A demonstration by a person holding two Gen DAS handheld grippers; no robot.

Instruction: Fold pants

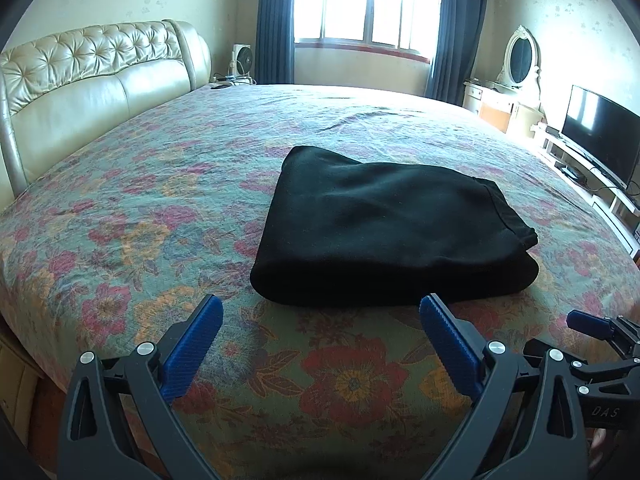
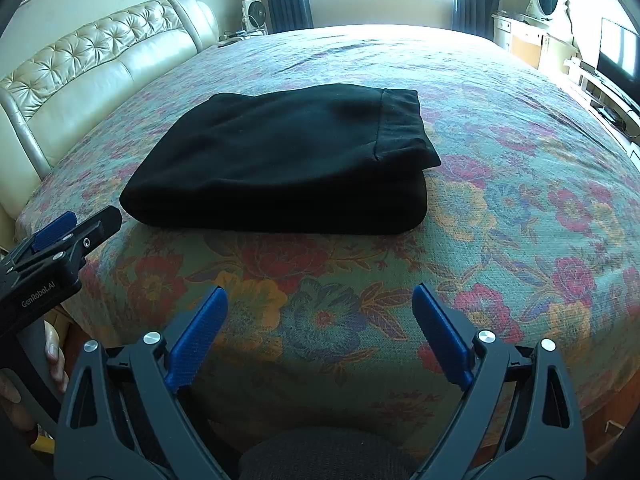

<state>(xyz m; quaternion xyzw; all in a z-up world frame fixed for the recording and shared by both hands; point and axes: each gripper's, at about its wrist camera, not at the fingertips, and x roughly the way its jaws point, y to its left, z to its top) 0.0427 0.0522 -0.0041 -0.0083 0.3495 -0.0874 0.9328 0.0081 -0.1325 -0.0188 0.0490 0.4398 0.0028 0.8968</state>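
The folded black soft pants (image 1: 384, 224) lie on the flowery bed (image 1: 160, 200). Left gripper (image 1: 320, 344) and right gripper (image 2: 320, 332) float low before them, fingers wide apart, holding nothing.

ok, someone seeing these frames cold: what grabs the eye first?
The black pants, folded into a thick bundle, lie in the middle of the floral bedspread and stand out dark against it. Nearer the camera, the left gripper and right gripper are both open and empty, short of the bundle. Behind, a tufted cream headboard sits at left and a bright window beyond the bed.
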